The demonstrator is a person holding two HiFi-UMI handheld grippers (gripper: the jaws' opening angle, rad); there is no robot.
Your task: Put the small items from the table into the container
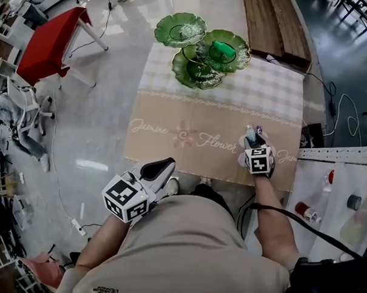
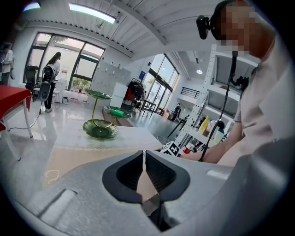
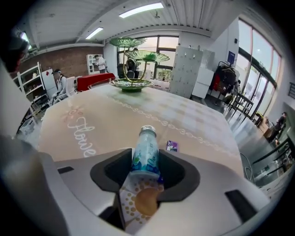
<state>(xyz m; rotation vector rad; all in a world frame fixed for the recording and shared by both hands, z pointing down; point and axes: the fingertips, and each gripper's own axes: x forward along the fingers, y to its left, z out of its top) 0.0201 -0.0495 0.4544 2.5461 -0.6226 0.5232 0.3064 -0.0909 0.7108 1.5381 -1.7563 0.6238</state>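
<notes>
A small clear bottle with a blue-green label (image 3: 147, 140) lies on the tan tablecloth (image 1: 190, 122). My right gripper (image 3: 146, 162) is open and the bottle lies between its jaws; I cannot see the pads pressing it. A white packet with orange dots (image 3: 140, 203) lies under the bottle's base. A small purple item (image 3: 171, 146) sits just right of the bottle. In the head view the right gripper (image 1: 252, 140) is at the table's near right. The green tiered leaf tray (image 1: 200, 49) stands at the far end and holds a green item (image 1: 223, 50). My left gripper (image 1: 164, 167) is shut and empty at the near table edge.
A red table (image 1: 51, 40) stands on the floor to the left. A wooden bench (image 1: 277, 25) lies beyond the table's far right corner. A white shelf with bottles (image 1: 333, 192) is close on the right. Cables trail on the floor.
</notes>
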